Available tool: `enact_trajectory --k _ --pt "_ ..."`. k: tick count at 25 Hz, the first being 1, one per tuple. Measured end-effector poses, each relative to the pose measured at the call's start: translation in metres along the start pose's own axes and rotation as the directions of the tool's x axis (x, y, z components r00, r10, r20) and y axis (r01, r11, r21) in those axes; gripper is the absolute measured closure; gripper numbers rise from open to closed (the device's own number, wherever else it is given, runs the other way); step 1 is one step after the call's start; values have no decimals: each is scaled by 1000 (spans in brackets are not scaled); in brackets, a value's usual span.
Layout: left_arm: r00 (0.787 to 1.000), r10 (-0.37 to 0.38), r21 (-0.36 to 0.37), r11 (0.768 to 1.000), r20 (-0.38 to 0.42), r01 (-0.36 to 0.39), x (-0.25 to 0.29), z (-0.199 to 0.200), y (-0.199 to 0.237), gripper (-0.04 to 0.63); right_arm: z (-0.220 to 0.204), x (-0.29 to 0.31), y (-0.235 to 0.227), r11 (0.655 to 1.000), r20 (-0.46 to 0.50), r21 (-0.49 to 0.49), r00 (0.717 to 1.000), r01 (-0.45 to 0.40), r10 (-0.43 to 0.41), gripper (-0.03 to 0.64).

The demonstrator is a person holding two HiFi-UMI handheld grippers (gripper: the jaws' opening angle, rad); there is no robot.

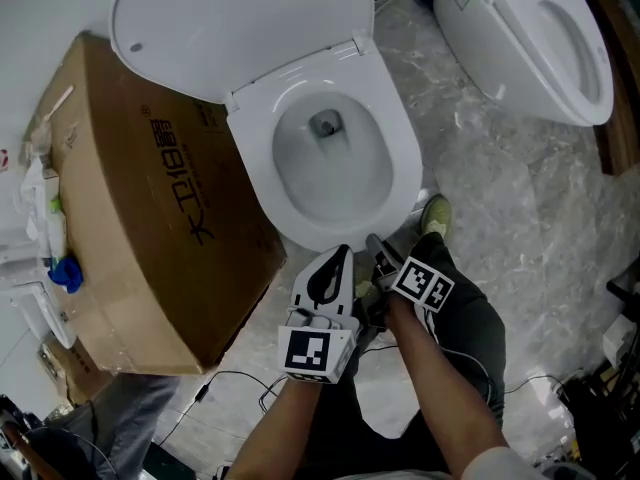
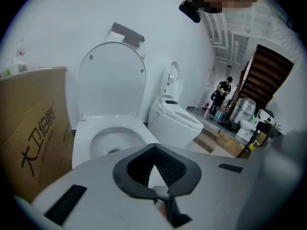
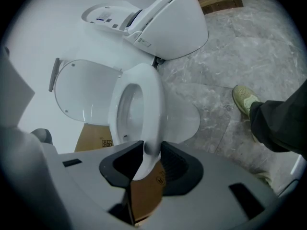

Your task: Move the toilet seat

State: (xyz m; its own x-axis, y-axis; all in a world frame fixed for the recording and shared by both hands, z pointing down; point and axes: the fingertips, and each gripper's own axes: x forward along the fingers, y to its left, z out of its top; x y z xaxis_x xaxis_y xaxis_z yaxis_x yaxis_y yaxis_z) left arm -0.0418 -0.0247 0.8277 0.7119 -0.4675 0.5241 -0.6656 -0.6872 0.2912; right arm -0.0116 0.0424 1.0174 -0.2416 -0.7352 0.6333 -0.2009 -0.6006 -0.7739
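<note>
the cardboard box (image 1: 150,228) stands tight against the toilet's left flank, and a second toilet (image 1: 530,38) sits well apart to the right, so the only free path for the lift is straight up and back. the lid (image 1: 240,18) is already raised. the toilet seat (image 1: 400,138) lies flat on the bowl, its front edge pointing at the person.

the right tool (image 1: 378,251) is turned on its side at that front edge. in the right gripper view the white lip of the seat runs between its jaws, and both pads seem to press on it, one above and one below. the step in hand looks like raising the seat toward the lid. to do it well, the lower jaw should catch only the seat and not the bowl rim beneath. the wrist should then swing in an arc about the rear hinge, not pull forward, since the glossy plastic will likely slip from a shallow bite.

the left tool (image 1: 343,256) hangs just beside the right one, its jaws closed tip to tip on nothing. it can stay clear.
</note>
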Motion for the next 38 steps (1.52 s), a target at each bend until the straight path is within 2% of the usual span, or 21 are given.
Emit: enact_trajectory --k 6,10,16,26,33,38 --pt "1000 -14 -6 1000 -3 14 -7 10 -2 588 0 -14 13 1000 1 15 1000 -12 12 517" --pt "1000 -17 -3 1000 6 17 -22 28 -8 588 0 -35 40 1000 -6 -13 1000 -28 28 523" --pt "999 -25 4 1000 43 25 -59 83 -26 588 4 -77 106 995 -21 -88 998 -54 52 526" --pt "990 -7 37 999 141 1 -113 187 -39 586 31 -118 233 968 -19 -195 988 -156 156 526" --pt "983 16 45 999 184 -25 -133 240 -37 587 48 -123 293 941 -47 -271 979 -204 199 526" --pt "978 39 28 999 203 -45 -134 266 -35 588 64 -121 337 906 -80 -336 966 -259 247 523"
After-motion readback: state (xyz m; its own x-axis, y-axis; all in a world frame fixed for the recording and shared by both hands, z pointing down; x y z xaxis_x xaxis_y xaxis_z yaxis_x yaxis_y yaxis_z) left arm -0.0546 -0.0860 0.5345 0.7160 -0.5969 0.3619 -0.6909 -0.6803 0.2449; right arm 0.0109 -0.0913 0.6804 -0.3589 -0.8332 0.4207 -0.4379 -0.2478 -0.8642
